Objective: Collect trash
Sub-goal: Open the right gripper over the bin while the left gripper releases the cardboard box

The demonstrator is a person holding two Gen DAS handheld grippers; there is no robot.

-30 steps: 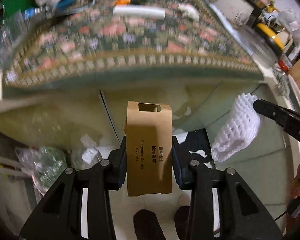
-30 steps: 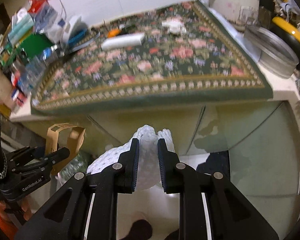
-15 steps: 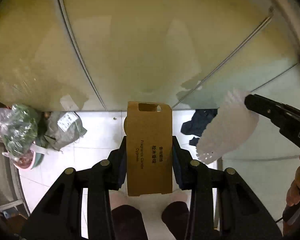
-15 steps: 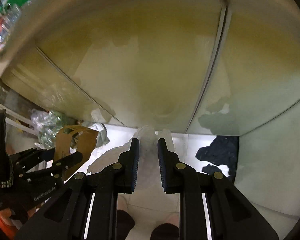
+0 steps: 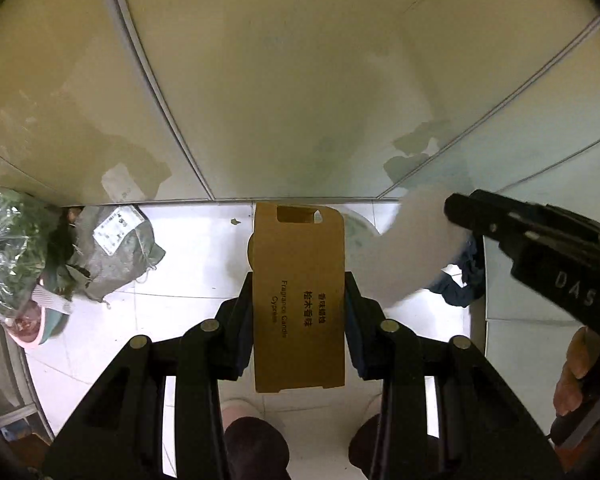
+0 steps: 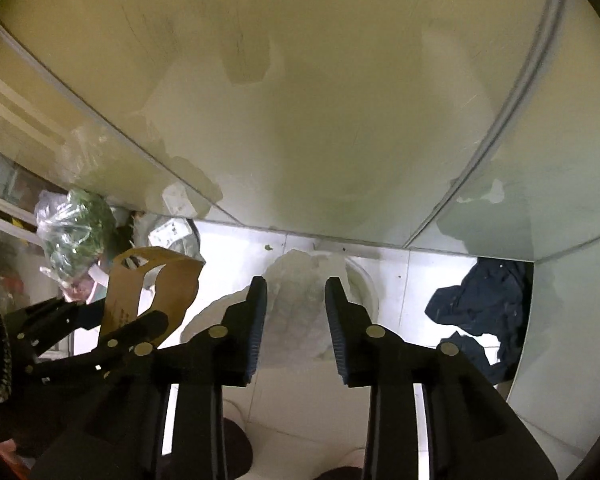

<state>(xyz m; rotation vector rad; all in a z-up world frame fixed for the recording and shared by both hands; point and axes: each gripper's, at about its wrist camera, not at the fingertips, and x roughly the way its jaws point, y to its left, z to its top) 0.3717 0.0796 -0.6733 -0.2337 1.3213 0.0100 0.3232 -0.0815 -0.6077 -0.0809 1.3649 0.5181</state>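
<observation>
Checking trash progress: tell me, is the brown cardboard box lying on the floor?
No: the brown cardboard box is clamped between the left hand-held gripper pads above the floor.

Both hand-held grippers are matte black plastic: the left hand-held gripper [image 5: 299, 312] carries round silver screws at its linkage joints; the right hand-held gripper [image 6: 296, 312] has ribbed dark-blue pads [image 6: 258, 324] and white letters "DAS" on its side; dark shoes [image 5: 256, 448] below.

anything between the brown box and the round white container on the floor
Yes. The white foam net hangs over the round white container, between the opening jaws of the right tool. The brown box, gripped by the left tool, is off to the container's left, so both likely block its way in.
</observation>
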